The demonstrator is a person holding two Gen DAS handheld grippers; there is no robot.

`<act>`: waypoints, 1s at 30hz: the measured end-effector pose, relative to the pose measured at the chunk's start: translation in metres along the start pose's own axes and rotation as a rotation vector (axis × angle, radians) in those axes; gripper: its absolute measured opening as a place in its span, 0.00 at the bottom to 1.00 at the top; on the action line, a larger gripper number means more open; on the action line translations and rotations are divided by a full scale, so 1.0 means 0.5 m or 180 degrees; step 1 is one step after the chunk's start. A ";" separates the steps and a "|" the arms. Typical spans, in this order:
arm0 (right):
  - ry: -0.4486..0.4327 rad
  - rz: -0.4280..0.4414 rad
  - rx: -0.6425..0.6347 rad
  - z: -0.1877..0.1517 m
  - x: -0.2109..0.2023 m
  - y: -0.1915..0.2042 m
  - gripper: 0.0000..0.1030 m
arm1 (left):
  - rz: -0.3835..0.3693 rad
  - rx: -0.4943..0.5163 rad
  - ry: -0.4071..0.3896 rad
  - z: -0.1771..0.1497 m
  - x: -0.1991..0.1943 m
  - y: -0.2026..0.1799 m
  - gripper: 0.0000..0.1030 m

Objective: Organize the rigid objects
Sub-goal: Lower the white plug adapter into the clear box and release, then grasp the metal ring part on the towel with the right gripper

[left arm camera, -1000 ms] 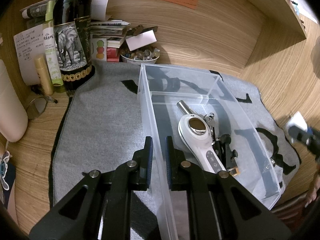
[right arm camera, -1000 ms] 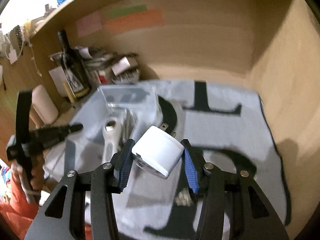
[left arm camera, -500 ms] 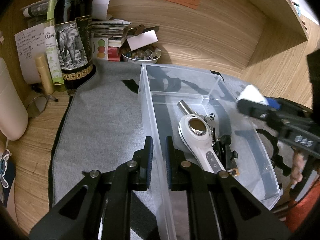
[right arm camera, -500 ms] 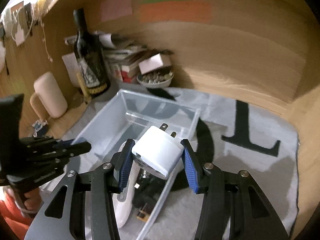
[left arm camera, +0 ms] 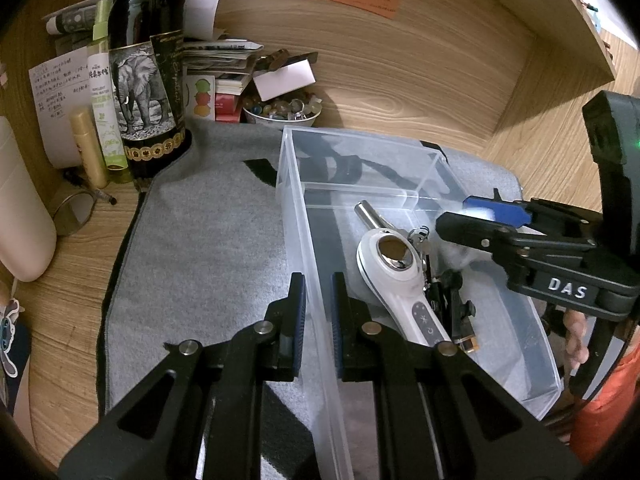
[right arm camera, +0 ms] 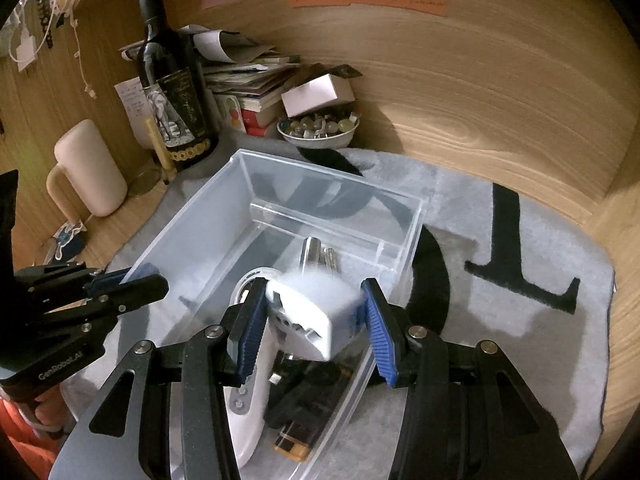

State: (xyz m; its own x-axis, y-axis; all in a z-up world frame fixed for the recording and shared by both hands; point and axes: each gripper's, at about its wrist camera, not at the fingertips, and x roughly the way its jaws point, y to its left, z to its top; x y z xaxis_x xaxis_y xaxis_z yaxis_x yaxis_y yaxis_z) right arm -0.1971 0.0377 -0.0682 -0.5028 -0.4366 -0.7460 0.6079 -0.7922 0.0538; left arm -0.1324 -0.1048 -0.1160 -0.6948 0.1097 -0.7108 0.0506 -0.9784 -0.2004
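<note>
A clear plastic bin (left arm camera: 400,184) (right arm camera: 332,192) stands on a grey mat. In it lie a white handheld device (left arm camera: 400,276) (right arm camera: 248,400), keys and a black clip-like item (left arm camera: 452,304). My left gripper (left arm camera: 318,312) is shut on the bin's left wall. My right gripper (right arm camera: 316,320) is over the bin with its jaws wide. A white plug adapter (right arm camera: 316,320), blurred, sits between the fingers with gaps on both sides, apparently dropping. The right gripper shows in the left wrist view (left arm camera: 480,220) above the bin's right side.
A dark wine bottle (left arm camera: 148,76) (right arm camera: 176,96), a green spray bottle (left arm camera: 102,92), a book stack (right arm camera: 248,76), a bowl of beads (left arm camera: 284,110) (right arm camera: 320,130) and a beige mug (right arm camera: 88,168) crowd the back left. Wooden walls enclose the back and right.
My right gripper has moved further over the bin and opened; the adapter has come loose between the fingers and tips downward. The left gripper has stayed clamped on the bin wall.
</note>
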 end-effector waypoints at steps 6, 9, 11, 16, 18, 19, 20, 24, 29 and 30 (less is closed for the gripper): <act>-0.0208 0.0037 0.0028 -0.006 -0.054 0.007 0.42 | 0.0002 0.0007 0.0007 -0.001 -0.005 0.005 0.10; -0.0324 -0.0055 0.0043 -0.016 -0.092 0.007 0.45 | 0.0007 0.0014 0.0003 -0.003 -0.008 0.005 0.10; -0.0407 -0.0155 0.0063 -0.029 -0.121 0.002 0.50 | 0.0005 0.0019 -0.0001 -0.002 -0.008 0.006 0.10; -0.0477 -0.0397 0.0196 -0.066 -0.172 -0.026 0.52 | -0.0004 0.0011 0.0000 -0.004 -0.010 0.007 0.10; -0.0461 -0.0504 0.0286 -0.086 -0.187 -0.044 0.52 | -0.0002 0.0017 -0.0001 -0.004 -0.011 0.007 0.10; -0.0448 -0.0567 0.0336 -0.096 -0.193 -0.054 0.52 | 0.0001 0.0022 -0.0002 -0.005 -0.011 0.006 0.10; -0.0434 -0.0606 0.0373 -0.104 -0.196 -0.062 0.52 | 0.0004 0.0021 -0.0002 -0.005 -0.011 0.006 0.10; -0.0276 -0.0689 0.0652 -0.153 -0.198 -0.101 0.52 | 0.0003 0.0021 0.0002 -0.004 -0.012 0.008 0.10; -0.0038 -0.0628 0.0910 -0.211 -0.174 -0.121 0.52 | 0.0003 0.0024 -0.0004 -0.006 -0.016 0.008 0.10; 0.0021 -0.0593 0.0964 -0.221 -0.165 -0.124 0.52 | 0.0006 0.0023 -0.0001 -0.004 -0.015 0.007 0.10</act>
State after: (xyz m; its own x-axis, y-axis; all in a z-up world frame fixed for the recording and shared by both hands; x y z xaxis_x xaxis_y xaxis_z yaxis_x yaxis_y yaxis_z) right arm -0.1255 0.1697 -0.0833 -0.5833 -0.2707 -0.7658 0.2958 -0.9489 0.1100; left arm -0.1257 -0.1088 -0.1128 -0.6950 0.1078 -0.7109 0.0468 -0.9798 -0.1943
